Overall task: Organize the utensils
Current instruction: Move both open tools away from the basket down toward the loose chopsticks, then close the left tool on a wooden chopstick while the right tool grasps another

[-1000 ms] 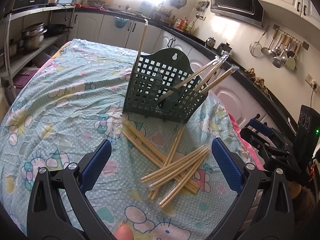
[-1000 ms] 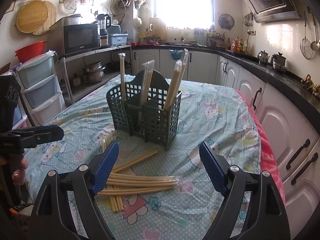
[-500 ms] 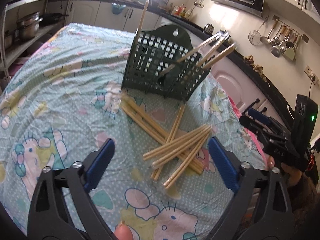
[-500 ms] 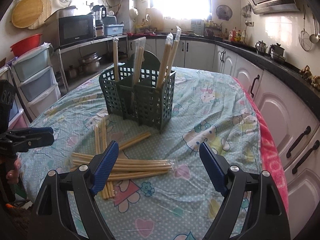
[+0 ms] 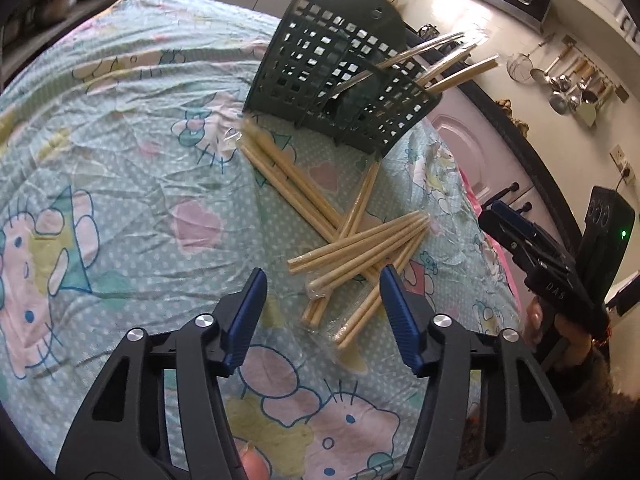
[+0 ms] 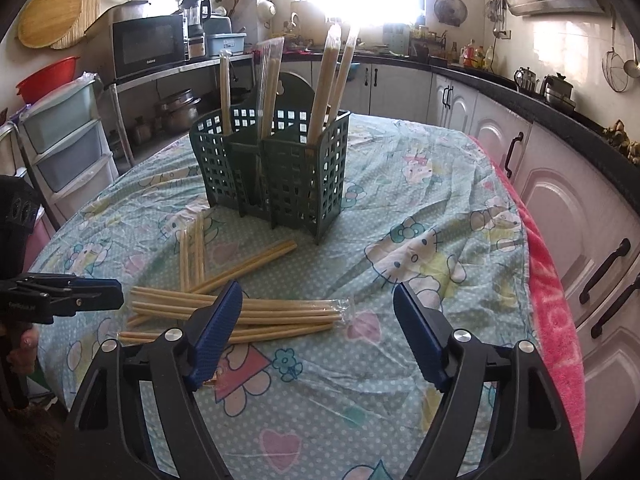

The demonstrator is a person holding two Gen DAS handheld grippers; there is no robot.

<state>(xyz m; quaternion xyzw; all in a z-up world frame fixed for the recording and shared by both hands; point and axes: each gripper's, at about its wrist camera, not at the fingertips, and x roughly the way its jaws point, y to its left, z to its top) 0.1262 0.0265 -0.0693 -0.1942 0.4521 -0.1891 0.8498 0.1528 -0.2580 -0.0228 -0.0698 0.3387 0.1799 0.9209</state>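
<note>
A dark green slotted caddy point(image 5: 340, 80) point(image 6: 276, 168) stands mid-table with several wrapped chopstick pairs point(image 6: 328, 80) upright in it. More bamboo chopsticks point(image 5: 352, 248) point(image 6: 240, 312) lie crossed in a loose pile on the cloth in front of it. My left gripper point(image 5: 323, 276) hovers low over the near ends of that pile. Its jaws are closing and the stick ends sit just between the tips, untouched. My right gripper point(image 6: 318, 288) is also closing, its jaws astride a plastic-wrapped bundle point(image 6: 288, 314) without pressing it. Each gripper shows in the other's view, the left gripper point(image 6: 80, 296) and the right gripper point(image 5: 508, 220).
A patterned light-green tablecloth point(image 6: 420, 240) covers the round table, with a pink towel point(image 6: 552, 300) along its right edge. White cabinets point(image 6: 580, 200) run close on that side. A shelf with a microwave point(image 6: 148, 44) and plastic drawers point(image 6: 64, 140) stands to the left.
Both grippers have sunk toward the chopstick pile. The left jaws have narrowed a lot, the right jaws a little. The pile and caddy have not moved.
</note>
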